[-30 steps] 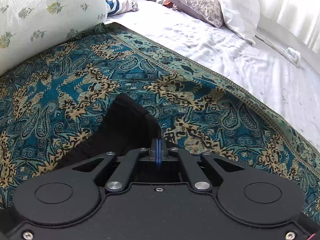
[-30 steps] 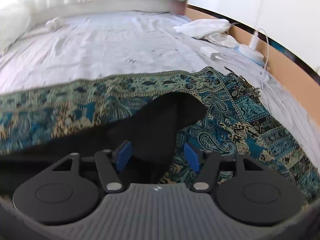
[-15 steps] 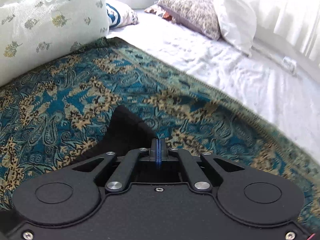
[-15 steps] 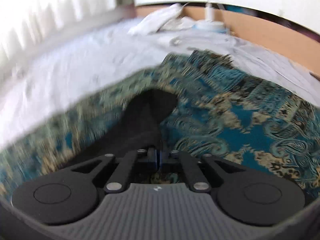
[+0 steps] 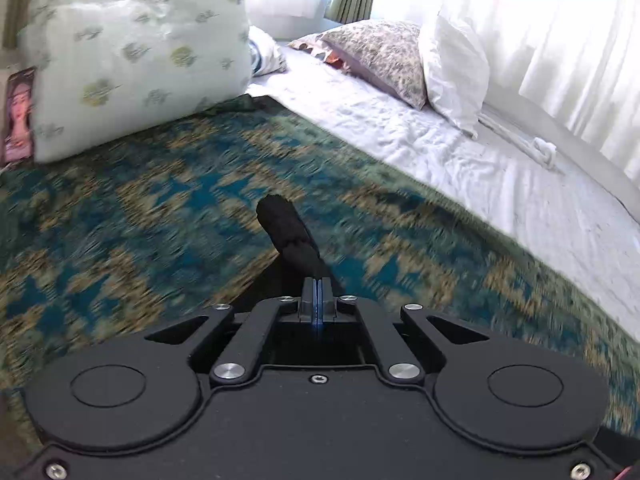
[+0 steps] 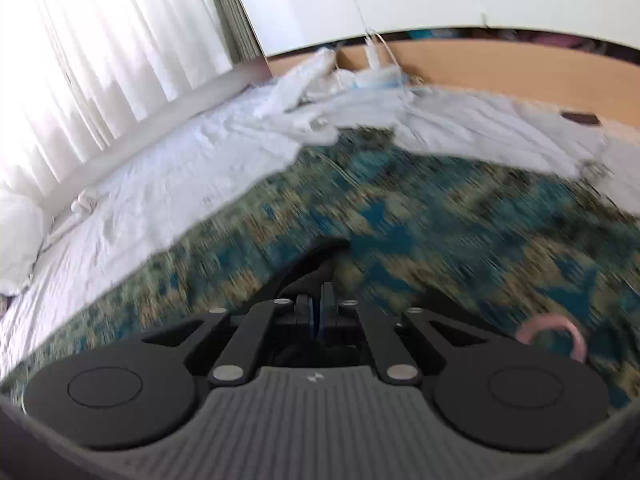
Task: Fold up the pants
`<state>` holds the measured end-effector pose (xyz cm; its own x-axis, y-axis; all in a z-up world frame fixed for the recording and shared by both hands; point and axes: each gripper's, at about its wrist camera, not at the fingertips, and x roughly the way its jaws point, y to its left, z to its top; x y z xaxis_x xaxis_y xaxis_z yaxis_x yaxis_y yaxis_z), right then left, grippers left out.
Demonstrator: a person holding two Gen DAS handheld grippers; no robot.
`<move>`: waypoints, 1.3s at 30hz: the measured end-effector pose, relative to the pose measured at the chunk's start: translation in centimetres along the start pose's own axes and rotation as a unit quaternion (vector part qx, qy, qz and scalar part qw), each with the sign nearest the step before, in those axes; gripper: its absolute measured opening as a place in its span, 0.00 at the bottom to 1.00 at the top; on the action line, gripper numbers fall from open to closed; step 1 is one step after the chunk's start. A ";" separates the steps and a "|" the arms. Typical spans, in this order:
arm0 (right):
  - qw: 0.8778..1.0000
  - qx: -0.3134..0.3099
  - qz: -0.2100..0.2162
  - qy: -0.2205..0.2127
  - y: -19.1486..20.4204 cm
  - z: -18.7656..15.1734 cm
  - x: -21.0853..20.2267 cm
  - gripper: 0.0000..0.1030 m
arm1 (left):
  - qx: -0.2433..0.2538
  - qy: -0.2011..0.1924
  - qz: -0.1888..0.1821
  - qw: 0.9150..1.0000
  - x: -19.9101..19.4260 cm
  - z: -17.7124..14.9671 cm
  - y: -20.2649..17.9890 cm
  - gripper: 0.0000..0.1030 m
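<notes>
Black cloth, the pants (image 5: 289,236), juts out past the left gripper (image 5: 317,289), whose blue pads are pressed together on a bunched edge of it. The bunch sticks forward and up to the left as a thick roll, with the rest of the fabric dropping out of sight under the gripper body. Below it lies a teal and gold paisley throw (image 5: 132,216), smeared by motion blur, spread over a bed with a white sheet (image 5: 472,168).

In the right wrist view, the right gripper (image 6: 317,300) is closed as well, its pads pinching a thin dark fold of the pants (image 6: 316,256) that rises in a low arch just ahead of the fingertips. How much cloth sits between the pads is hard to tell, as the view is blurred. The same throw (image 6: 460,216) runs beneath it.

At the back left of the left wrist view stands a pale green flowered pillow (image 5: 132,56), touching the throw's far edge, with a printed picture card (image 5: 18,114) beside it. Farther along the bed lean a grey patterned pillow (image 5: 380,56) and a white pillow (image 5: 456,68), close to white curtains (image 5: 552,32).

In the right wrist view, crumpled white cloth (image 6: 304,100) lies near a wooden bed board (image 6: 500,64), and a pink ring (image 6: 556,334) rests on the throw to the gripper's right.
</notes>
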<state>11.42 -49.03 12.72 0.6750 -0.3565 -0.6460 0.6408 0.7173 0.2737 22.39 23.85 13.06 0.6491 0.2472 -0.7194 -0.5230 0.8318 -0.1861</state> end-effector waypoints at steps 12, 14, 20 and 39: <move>0.997 0.008 -0.057 0.054 -6.4 -8.0 -3.4 0.05 | 0.030 0.031 0.029 0.999 -2.8 -8.3 6.7 0.01; 0.997 0.010 -0.058 0.048 -6.9 -8.0 -4.3 0.05 | 0.038 0.021 0.024 0.999 -3.9 -8.7 7.0 0.01; 0.996 0.004 -0.072 0.055 -8.3 -8.4 -5.0 0.05 | 0.060 0.018 0.030 0.998 -5.3 -11.0 8.6 0.02; 0.994 -0.057 -0.073 0.063 -8.8 -9.4 -6.4 0.43 | 0.111 0.013 0.083 0.990 -5.1 -13.9 8.8 0.27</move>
<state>-2.00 -47.41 7.79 0.5214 -0.3898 -0.7591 0.6782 0.7292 0.0914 6.77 23.03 5.83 0.5482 0.3791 -0.7455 -0.4857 0.8700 0.0852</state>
